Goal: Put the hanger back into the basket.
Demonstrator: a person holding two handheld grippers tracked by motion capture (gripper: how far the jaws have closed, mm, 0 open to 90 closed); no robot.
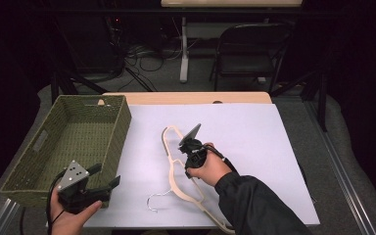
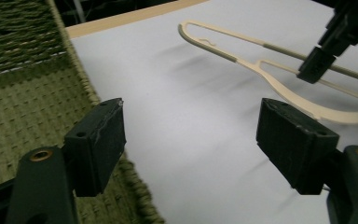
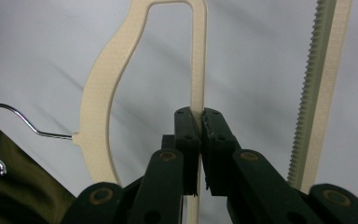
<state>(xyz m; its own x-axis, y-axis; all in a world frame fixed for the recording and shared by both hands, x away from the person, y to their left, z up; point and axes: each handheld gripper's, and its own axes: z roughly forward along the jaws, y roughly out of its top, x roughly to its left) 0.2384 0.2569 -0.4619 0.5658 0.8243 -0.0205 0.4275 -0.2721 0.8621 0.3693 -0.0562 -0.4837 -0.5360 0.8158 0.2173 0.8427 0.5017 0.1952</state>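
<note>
A cream plastic hanger (image 1: 172, 171) with a metal hook (image 1: 156, 200) lies across the white sheet (image 1: 254, 147), its far loop raised a little over its shadow. My right gripper (image 1: 187, 147) is shut on one thin bar of the hanger (image 3: 102, 79); in the right gripper view the pads (image 3: 200, 116) pinch that bar. The left gripper view shows the same hanger (image 2: 279, 88) with the right gripper (image 2: 314, 65) on it. My left gripper (image 1: 105, 176) stands open and holds nothing, by the basket's near right corner, its jaws (image 2: 191, 130) wide apart.
A woven green basket (image 1: 122, 127) sits at the left of the table, its inside bare (image 2: 23, 107). The wooden table edge (image 1: 186, 98) runs along the back. Beyond it stand a folding chair (image 1: 249, 49) and cables on the floor.
</note>
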